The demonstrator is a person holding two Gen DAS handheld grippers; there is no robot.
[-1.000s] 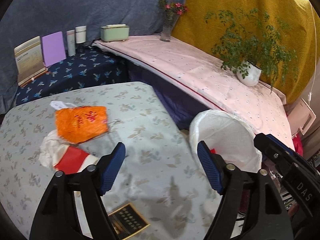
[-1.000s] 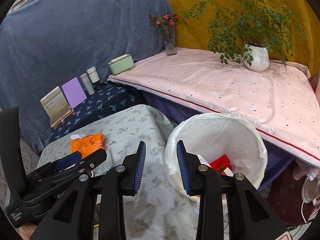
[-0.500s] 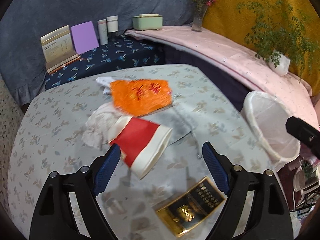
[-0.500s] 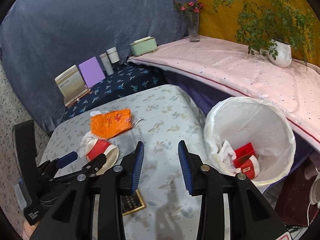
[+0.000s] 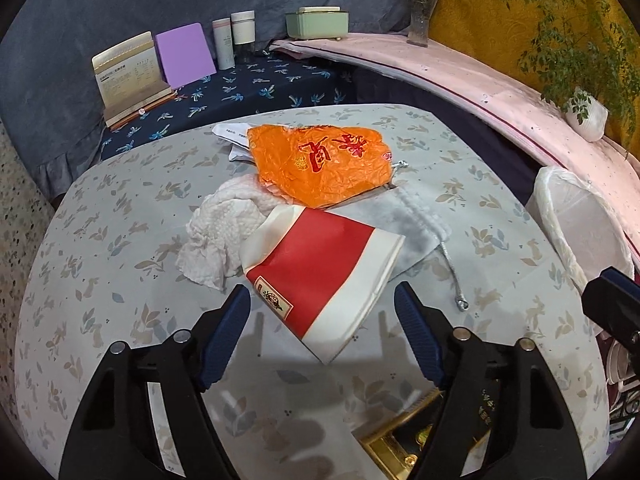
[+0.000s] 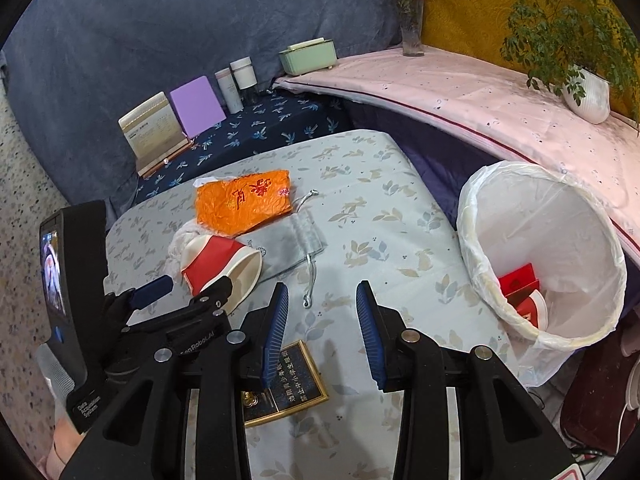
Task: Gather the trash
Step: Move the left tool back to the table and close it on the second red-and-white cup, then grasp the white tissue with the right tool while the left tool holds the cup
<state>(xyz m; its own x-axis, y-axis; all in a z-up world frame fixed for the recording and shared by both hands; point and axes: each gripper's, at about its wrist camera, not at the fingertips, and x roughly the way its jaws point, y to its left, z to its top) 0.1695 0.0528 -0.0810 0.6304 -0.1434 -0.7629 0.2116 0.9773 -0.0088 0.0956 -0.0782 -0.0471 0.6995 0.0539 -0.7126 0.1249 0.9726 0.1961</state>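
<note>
Both pairs of jaws stand open and hold nothing: our left gripper (image 5: 322,332) spreads wide, its blue pads to either side of the near edge of the red-and-white paper cup (image 5: 320,268), while our right gripper (image 6: 322,334) hangs over bare cloth, roughly half open. A second ago the left one faced the lined bin (image 6: 544,256); it has since swung round and closed in on the cup, so we judge a fresh pick is starting, with a red cup and a red carton already lying in the bin. The cup lies on its side, resting partly on a crumpled white tissue (image 5: 224,224) and a grey drawstring pouch (image 5: 404,224), with the orange plastic bag (image 5: 320,164) just behind. The pouch's cord (image 5: 450,268) trails beside the cup and could snag. A dark gilt-edged plaque (image 6: 288,388) lies under the grippers; whether it counts as trash we cannot tell.
</note>
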